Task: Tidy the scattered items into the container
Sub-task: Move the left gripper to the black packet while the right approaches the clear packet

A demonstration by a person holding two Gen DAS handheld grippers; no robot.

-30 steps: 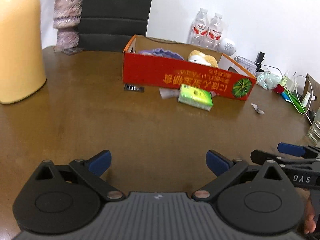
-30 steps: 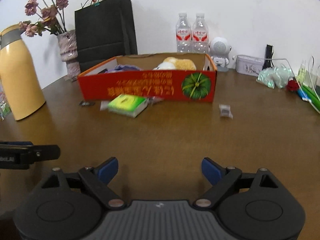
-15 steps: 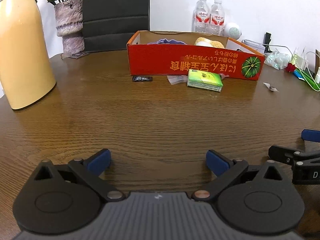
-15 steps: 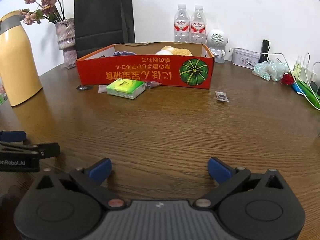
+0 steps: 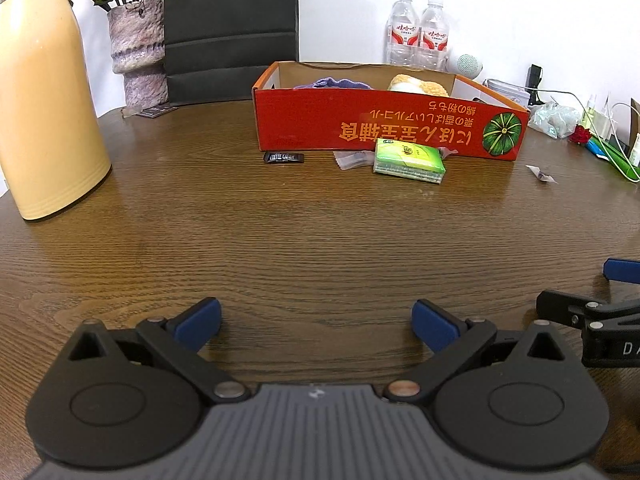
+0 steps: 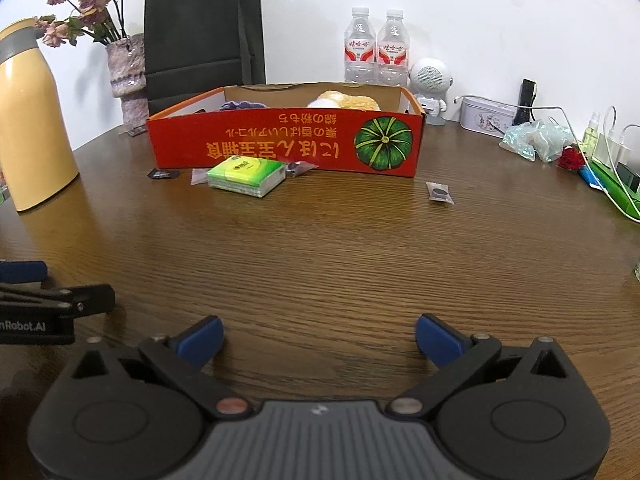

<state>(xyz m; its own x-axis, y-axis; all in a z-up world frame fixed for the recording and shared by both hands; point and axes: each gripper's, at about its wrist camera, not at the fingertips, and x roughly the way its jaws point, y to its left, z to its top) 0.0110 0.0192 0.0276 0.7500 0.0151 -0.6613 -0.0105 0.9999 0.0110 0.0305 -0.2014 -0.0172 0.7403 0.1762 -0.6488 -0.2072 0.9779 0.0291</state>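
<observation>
Tissues [image 5: 409, 160], a green pack, lie on the bench [image 5: 320, 240] just in front of the red box [image 5: 384, 128], near its middle. Under and beside the pack sit clear wrappers [image 5: 351, 159]; a black sachet [image 5: 283, 157] lies to their left, and a small packet [image 6: 439, 192] rests apart off the box's right corner. All four are outside the box, so tidying looks barely started on what remains.

Both tools are released and empty: the left tool [image 5: 316, 320] and right tool [image 6: 318, 334] hover low over bare wood, well short of the items, jaws spread wide.

Risks, as I judge them: the sachet and packet are flat and thin, so fingers may skid over them or scrape the bench. The pack sits close against the box wall, so a grab from the front could shove it into the box or push the light cardboard away. Wrappers may come up with the pack and drop.

Inside the box a purple cloth [image 5: 332, 82] and a yellow plush [image 5: 416, 82] show above the rim; the floor is hidden.
</observation>
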